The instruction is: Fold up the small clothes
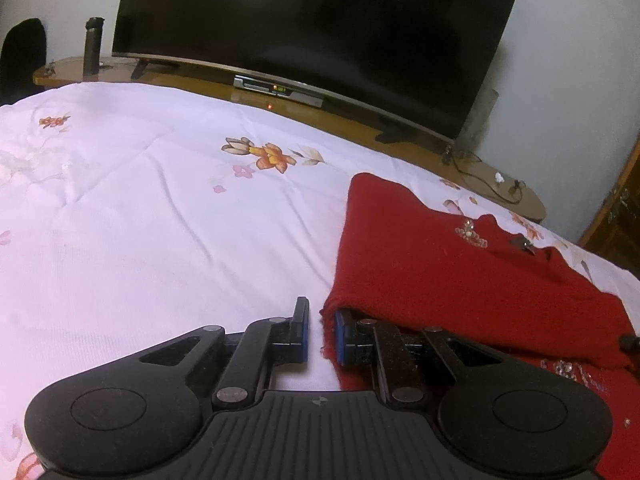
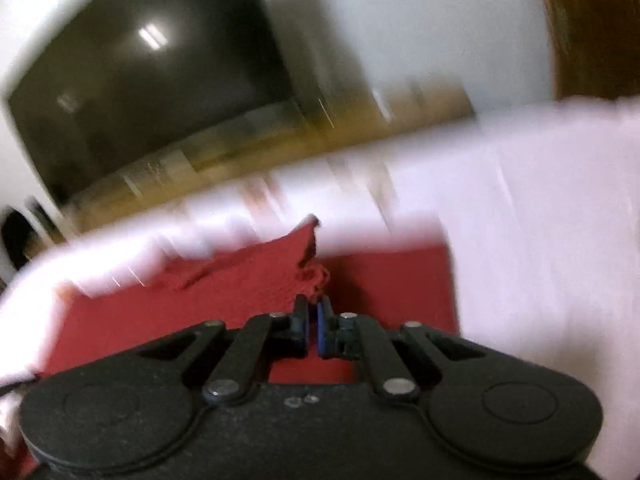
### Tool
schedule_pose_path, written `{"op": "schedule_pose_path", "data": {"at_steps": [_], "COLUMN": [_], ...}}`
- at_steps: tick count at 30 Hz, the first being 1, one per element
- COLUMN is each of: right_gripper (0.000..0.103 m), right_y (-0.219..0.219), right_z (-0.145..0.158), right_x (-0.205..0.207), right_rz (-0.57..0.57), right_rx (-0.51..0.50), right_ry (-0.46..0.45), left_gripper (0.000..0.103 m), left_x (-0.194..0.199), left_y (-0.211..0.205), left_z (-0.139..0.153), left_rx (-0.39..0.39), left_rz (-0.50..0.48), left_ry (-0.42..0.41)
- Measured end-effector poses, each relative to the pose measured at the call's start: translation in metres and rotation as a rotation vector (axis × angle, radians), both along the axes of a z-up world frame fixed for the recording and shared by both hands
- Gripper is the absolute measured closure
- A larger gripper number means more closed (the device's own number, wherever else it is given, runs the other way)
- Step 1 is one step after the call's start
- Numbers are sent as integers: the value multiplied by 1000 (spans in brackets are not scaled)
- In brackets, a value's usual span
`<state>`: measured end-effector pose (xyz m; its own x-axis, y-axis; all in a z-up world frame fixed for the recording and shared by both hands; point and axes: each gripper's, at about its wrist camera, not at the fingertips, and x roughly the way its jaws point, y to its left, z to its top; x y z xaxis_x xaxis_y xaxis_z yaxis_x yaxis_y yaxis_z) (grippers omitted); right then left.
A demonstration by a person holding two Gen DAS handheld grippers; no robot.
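Left gripper (image 1: pixel 322 330) is resting low over the bedsheet (image 1: pixel 160 216), jaws standing a little apart. The red knit garment (image 1: pixel 440 272) is draping over the right-hand finger; its near-left edge is hanging in the gap between the pads. Whether the pads are actually pinching that edge cannot be told from this view — the left finger is looking bare, white sheet showing beside it.

Right gripper (image 2: pixel 313 318) is showing its jaws drawn together, and a bunched ridge of the red knit garment (image 2: pixel 240 280) is rising straight out of the fingertips — it is clamping the fabric there. This view is smearing with motion blur, so fine detail is lost.

Outward: the garment is lying on the right part of the bed in the left wrist view, partly folded over itself, with beaded trim near its far edge. The sheet is white with orange flower prints. Beyond the bed a wooden shelf (image 1: pixel 224 84) is carrying a large dark television (image 1: pixel 312 32), a set-top box (image 1: pixel 278 89) and a dark flask (image 1: pixel 93 48).
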<state>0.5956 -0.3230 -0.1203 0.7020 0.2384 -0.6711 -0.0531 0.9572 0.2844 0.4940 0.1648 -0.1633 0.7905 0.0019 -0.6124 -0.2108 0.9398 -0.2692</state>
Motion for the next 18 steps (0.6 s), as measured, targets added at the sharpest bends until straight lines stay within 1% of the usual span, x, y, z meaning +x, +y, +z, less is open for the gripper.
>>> {"op": "schedule_pose_path", "data": {"at_steps": [1, 2, 4, 5, 7, 8, 9, 10, 11, 12, 13, 14, 15, 16, 17, 18], "right_gripper": [98, 98, 98, 98, 98, 98, 98, 99, 98, 97, 88, 82, 83, 83, 84, 84], "right_y": [-4, -6, -9, -9, -8, -5, -4, -3, -3, -7, -12, -16, -21, -25, -28, -28], "right_z": [-12, -14, -15, -12, -1, 2, -1, -7, -14, -11, -6, 1, 8, 14, 19, 22], "right_x": [-1, -4, -4, -4, -9, -9, -7, -3, 0, -4, -6, -11, -16, -20, -22, -21], "right_rz": [-6, -10, -28, -30, -12, -1, 0, -14, -16, -17, -31, -52, -66, -63, -54, -42], "right_rx": [22, 43, 82, 83, 76, 51, 20, -23, -36, -18, -2, -8, -14, -13, -11, -19], "right_ry": [17, -3, -3, -8, -49, -62, -49, -12, 16, 3, -12, -44, -86, -120, -141, -154], "left_gripper": [90, 90, 90, 90, 90, 90, 90, 90, 89, 89, 89, 70, 58, 41, 41, 41], "left_x": [1, 1, 2, 3, 4, 5, 6, 7, 10, 10, 7, 1, -6, -11, -10, -4], "left_y": [0, 0, 0, 0, -2, -3, -5, -5, -4, -1, 3, 8, 12, 14, 13, 10], "left_z": [0, 1, 1, 2, 2, 2, 2, 4, 8, 14, 21, 28, 36, 44, 49, 53], "left_rx": [3, 6, 8, 11, 22, 28, 36, 46, 54, 56, 61, 60, 64, 74, 76, 75], "left_rz": [-5, -9, -11, -11, -12, -13, -16, -29, -53, -64, -63, -63, -57, -45, -51, -78], "left_ry": [3, 4, 5, 8, 9, 9, 14, 27, 46, 64, 59, 29, -12, -56, -88, -102]}}
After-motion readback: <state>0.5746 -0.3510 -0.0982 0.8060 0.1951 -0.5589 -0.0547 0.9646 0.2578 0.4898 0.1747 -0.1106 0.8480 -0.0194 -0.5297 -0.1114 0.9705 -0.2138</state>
